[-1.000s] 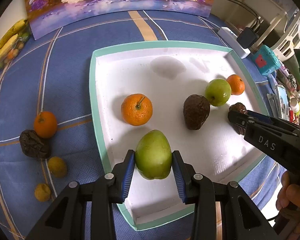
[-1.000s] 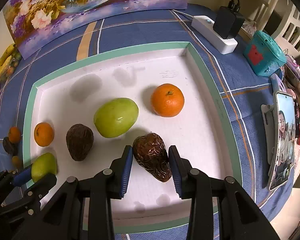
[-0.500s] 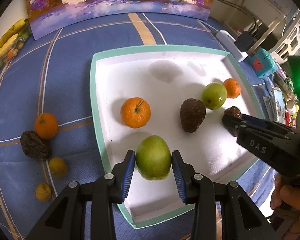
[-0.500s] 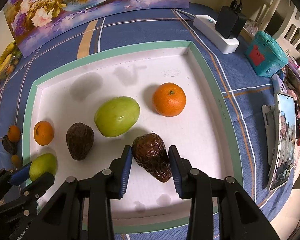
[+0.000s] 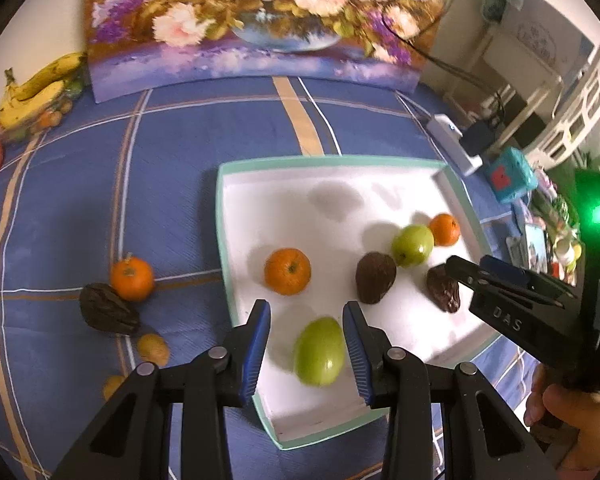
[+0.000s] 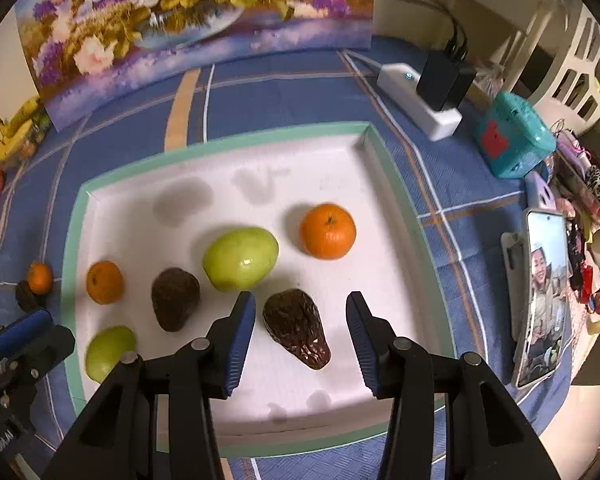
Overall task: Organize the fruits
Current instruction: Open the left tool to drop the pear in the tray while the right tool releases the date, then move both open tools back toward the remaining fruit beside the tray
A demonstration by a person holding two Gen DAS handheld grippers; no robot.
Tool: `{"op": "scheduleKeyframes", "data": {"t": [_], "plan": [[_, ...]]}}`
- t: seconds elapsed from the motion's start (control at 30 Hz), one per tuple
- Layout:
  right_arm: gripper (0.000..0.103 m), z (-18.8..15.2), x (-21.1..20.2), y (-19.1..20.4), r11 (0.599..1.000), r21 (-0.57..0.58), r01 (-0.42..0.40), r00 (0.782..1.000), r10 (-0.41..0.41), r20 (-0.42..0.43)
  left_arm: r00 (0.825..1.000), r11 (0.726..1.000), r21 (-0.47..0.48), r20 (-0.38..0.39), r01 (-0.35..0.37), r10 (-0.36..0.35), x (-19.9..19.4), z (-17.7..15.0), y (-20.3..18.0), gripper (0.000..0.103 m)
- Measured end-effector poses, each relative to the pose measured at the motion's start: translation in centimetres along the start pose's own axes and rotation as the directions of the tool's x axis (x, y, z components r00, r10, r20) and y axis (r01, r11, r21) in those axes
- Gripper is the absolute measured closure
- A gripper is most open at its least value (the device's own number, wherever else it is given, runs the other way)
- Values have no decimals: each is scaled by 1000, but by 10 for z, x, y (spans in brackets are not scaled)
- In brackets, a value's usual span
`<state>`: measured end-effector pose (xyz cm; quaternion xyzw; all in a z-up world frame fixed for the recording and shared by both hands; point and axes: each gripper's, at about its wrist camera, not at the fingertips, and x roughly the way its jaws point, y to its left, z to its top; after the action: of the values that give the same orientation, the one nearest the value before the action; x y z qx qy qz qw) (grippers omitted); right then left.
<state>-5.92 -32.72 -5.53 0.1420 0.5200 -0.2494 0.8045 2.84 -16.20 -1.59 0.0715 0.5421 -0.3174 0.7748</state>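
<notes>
Left wrist view: left gripper (image 5: 306, 354) jaws apart, clear of green fruit (image 5: 319, 351) lying in tray (image 5: 222, 240); four fruits wait on cloth (image 5: 179, 152). Right wrist view: right gripper (image 6: 301, 340) opening around brown fruit (image 6: 295, 327), untouched; six fruits in tray.

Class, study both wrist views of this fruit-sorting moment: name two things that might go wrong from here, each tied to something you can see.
1. The green fruit lies loose in the tray between the open left gripper; being rounded, it may roll.
2. The right gripper is opening around the dark wrinkled fruit; its fingers could nudge that fruit as they withdraw.
</notes>
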Motion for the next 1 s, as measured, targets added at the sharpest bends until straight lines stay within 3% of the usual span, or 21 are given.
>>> {"op": "scheduleKeyframes", "data": {"t": [0.3,0.37,0.47,0.5,0.53,0.57,0.63,0.8,0.87,1.0], "plan": [[55,2,-15,5,999,-4,-36,998,37,49,999,996,-93,27,-18,20,-9,4,26,61],[55,2,-16,7,999,-8,-39,998,40,52,999,993,-115,28,-37,40,-9,4,31,45],[52,2,-17,10,999,-11,-42,997,42,61,997,987,-142,26,-73,78,-6,5,38,41],[41,2,-17,10,999,-10,-44,997,45,66,996,985,-153,24,-84,88,-5,4,41,38],[27,3,-17,11,999,-9,-46,996,47,71,995,981,-168,20,-94,99,-4,4,45,28],[21,3,-17,12,999,-12,-47,996,48,73,994,977,-189,15,-104,109,-2,3,49,17],[21,3,-17,15,999,-23,-44,996,46,81,993,965,-235,3,-115,119,1,0,60,9],[19,3,-16,16,999,-27,-31,995,33,91,990,950,-279,-12,-140,142,6,-3,73,5],[18,3,-16,16,999,-27,-33,995,35,95,989,946,-290,-4,-143,148,5,-3,75,0],[18,3,-17,19,999,-36,-32,992,36,117,984,940,-301,31,-159,177,-1,-3,78,0]]}}
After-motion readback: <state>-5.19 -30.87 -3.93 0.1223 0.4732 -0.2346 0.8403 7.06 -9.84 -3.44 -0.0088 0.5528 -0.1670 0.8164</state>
